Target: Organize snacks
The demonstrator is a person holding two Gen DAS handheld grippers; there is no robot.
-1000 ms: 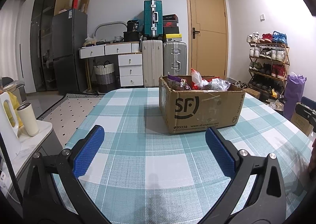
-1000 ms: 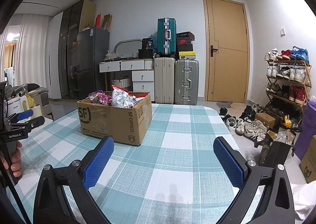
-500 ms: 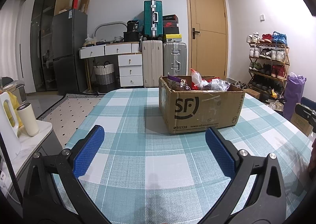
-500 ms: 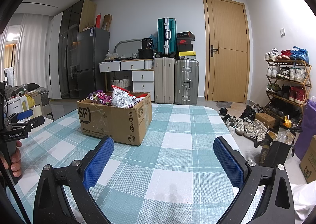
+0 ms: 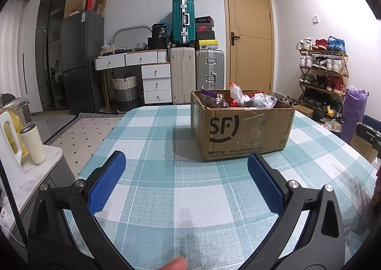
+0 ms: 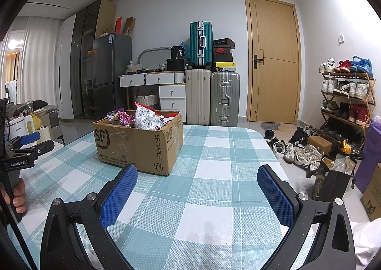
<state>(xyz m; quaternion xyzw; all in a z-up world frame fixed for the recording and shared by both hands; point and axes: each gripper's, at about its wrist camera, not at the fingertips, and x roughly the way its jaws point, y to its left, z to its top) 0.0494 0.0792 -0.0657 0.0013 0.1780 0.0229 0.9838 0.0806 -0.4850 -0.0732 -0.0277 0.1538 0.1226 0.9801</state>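
Note:
A brown SF Express cardboard box (image 5: 243,132) stands on the teal-and-white checked table (image 5: 154,198); it also shows in the right wrist view (image 6: 138,143). Snack packets (image 5: 238,98) fill it, purple, red and silver; they also show in the right wrist view (image 6: 140,118). My left gripper (image 5: 187,162) is open and empty, held over the table short of the box. My right gripper (image 6: 197,174) is open and empty, to the right of the box. The left gripper also shows at the left edge of the right wrist view (image 6: 26,143).
Suitcases (image 6: 212,98), a white drawer unit (image 6: 164,89) and a fridge (image 6: 109,74) stand behind the table. A shoe rack (image 6: 345,101) and loose shoes (image 6: 295,148) are on the right. A cup (image 5: 33,145) sits on a side counter at left.

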